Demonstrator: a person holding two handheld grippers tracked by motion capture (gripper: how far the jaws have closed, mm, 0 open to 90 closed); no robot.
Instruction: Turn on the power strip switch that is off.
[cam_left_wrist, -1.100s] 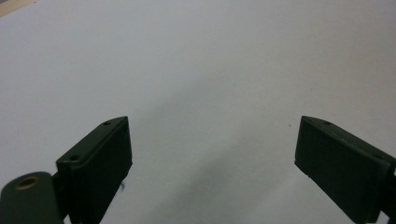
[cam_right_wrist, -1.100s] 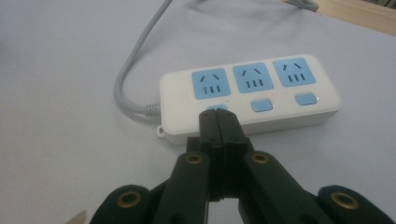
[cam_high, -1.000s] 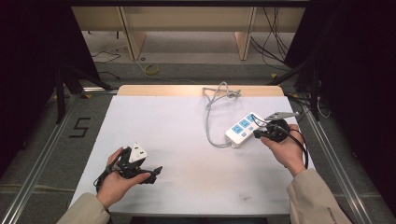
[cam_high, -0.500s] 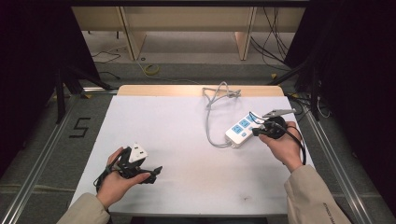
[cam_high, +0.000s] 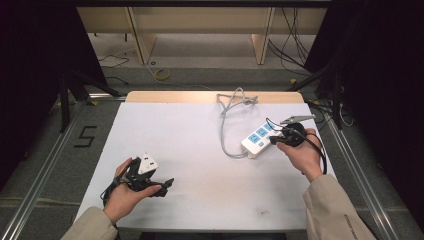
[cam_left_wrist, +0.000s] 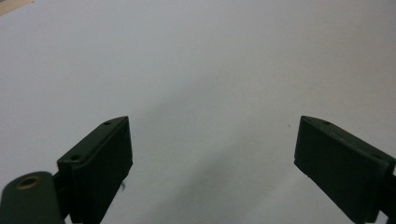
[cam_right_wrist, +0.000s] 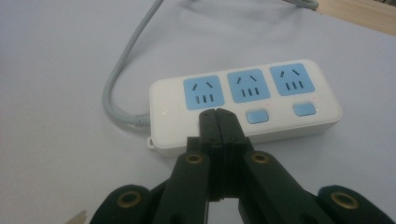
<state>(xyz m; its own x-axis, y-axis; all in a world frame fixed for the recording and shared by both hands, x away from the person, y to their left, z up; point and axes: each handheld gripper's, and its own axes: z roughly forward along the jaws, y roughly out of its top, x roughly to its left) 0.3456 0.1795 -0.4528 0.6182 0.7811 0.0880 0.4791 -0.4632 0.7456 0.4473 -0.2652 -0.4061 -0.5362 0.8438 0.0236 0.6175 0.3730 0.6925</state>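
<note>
A white power strip (cam_high: 257, 138) with three blue sockets lies at the right of the table, its grey cable (cam_high: 223, 127) looping toward the far edge. My right gripper (cam_high: 274, 140) is shut with nothing between its jaws. In the right gripper view its closed tips (cam_right_wrist: 217, 116) sit on the power strip (cam_right_wrist: 322, 119) below the left socket, in line with two blue switch buttons (cam_right_wrist: 258, 115). Whatever lies under the tips is hidden. My left gripper (cam_high: 162, 184) rests at the front left of the table, open, and its fingers (cam_left_wrist: 100, 158) stand wide apart over bare white surface.
The white table top (cam_high: 200, 150) ends in a wooden strip (cam_high: 175, 96) at the far side. The grey cable (cam_right_wrist: 119, 84) curves away left of the strip. Metal rails and a floor mark "5" (cam_high: 85, 136) flank the table.
</note>
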